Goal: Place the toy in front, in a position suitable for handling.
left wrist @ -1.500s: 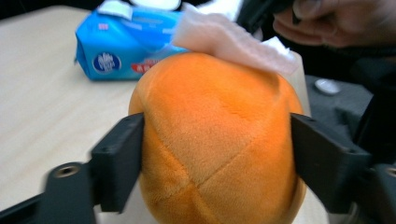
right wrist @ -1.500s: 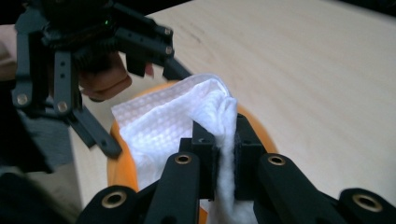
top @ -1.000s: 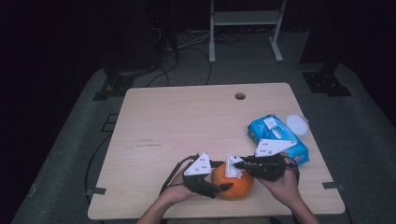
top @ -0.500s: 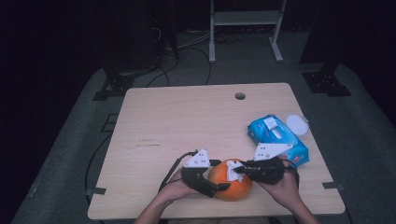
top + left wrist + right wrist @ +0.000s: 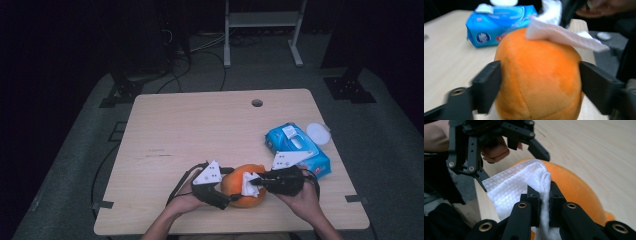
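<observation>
An orange plush ball rests near the table's front edge. My left gripper is shut on it, one jaw against each side of the ball. My right gripper is shut on a white wipe, and the wipe lies pressed on top of the ball. From the high view the wipe appears as a white patch on the orange.
A blue pack of wipes lies right of the ball, with a white round lid beside it. The wooden table has a cable hole at the back. A white rack stands on the floor beyond.
The right gripper and its wipe have shifted slightly left across the top of the ball. The left gripper keeps its hold in place.
</observation>
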